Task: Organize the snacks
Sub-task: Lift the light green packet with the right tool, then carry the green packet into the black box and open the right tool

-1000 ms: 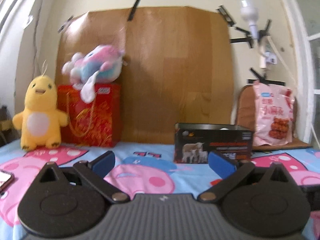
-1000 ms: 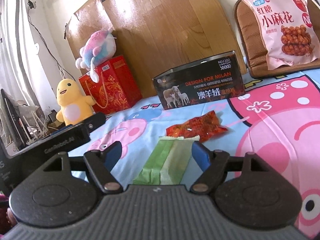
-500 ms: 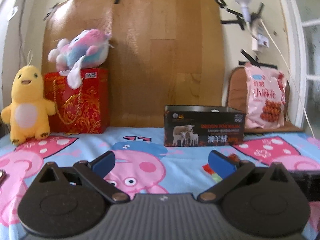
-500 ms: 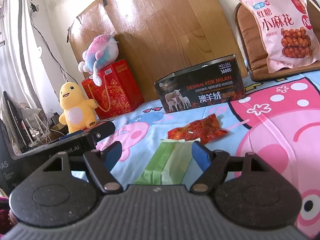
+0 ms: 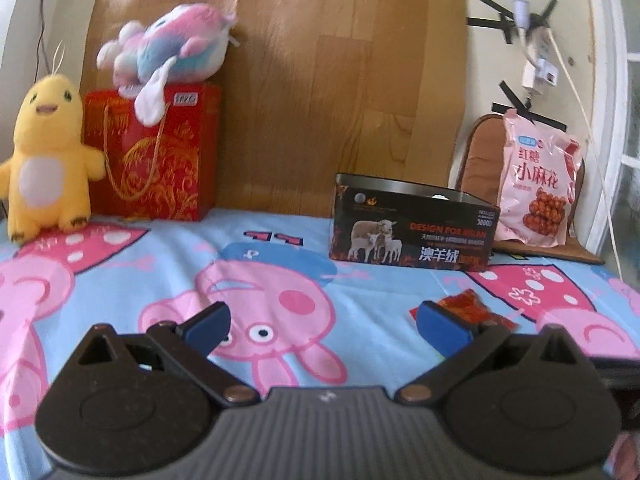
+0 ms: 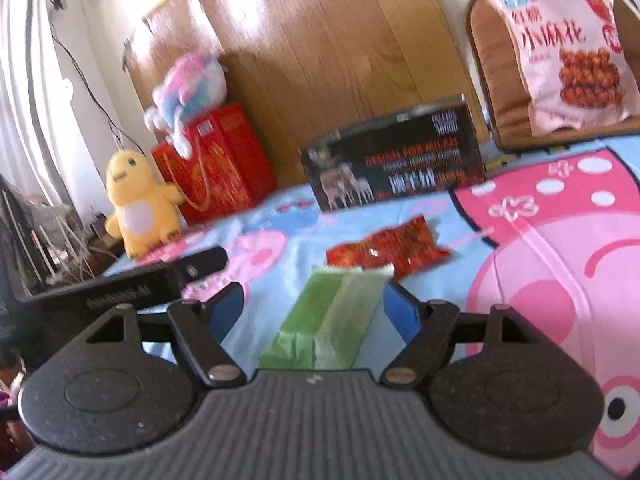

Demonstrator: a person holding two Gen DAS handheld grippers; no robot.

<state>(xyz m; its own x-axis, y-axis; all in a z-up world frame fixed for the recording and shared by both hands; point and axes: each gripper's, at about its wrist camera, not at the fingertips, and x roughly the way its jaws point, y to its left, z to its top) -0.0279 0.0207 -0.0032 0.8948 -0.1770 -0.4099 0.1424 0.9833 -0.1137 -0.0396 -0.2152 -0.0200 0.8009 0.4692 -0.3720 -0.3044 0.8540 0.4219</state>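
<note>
Two snacks are in play, and your right tool (image 6: 314, 306) already has one lined up: the green packet (image 6: 334, 316) lies flat on the cartoon bedsheet (image 6: 540, 264), right between the two blue pads, its long axis running straight out ahead of you, along the line the tool points. The pads stand apart on either side of it and, as far as the right wrist view shows, neither is pressing on the wrapper; the right-hand pad sits just beside the packet's edge, the left-hand one has a clear gap. So this is a close-straight-in grasp, I reckon, with no twist of the wrist needed.

Just past the far end of the green packet lies the red packet (image 6: 390, 246), crosswise to your right tool, its long axis running left to right and slightly off to the right. Beyond that, further ahead, stands the open black box (image 6: 394, 164), which looks like the likely place for the snacks.

Now your left tool (image 5: 324, 322): pads wide apart, nothing between them but bedsheet. From there the red packet (image 5: 468, 308) lies just behind and beside the right-hand pad, low and to the right, and the black box (image 5: 412, 232) is ahead and right. The right tool is plainly the nearer one for the green packet.
</note>
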